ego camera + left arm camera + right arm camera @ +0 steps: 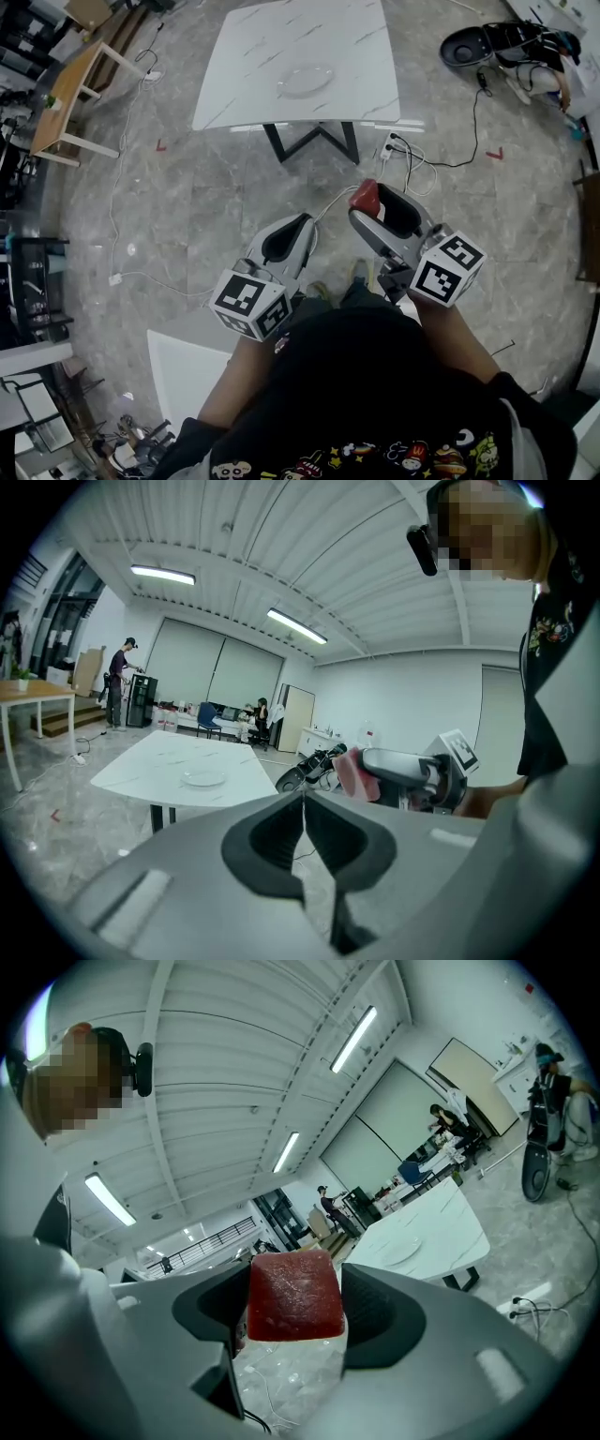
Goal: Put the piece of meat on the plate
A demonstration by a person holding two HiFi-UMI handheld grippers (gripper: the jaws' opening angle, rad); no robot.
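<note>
While your right claw (373,201) clamps the piece of meat (293,1295) and your left claw (303,829) is closed on nothing, the plate (306,79) sits bare on the table (234,66) at 12 o'clock: carry and placement remain.

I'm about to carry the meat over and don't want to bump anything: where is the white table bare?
Nearly everywhere. The white table holds only the plate; bare marble lies between plate and left edge, and along the near edge. The crowding is on the floor off the near right corner: a power strip and cables. The right gripper holds the meat.
</note>
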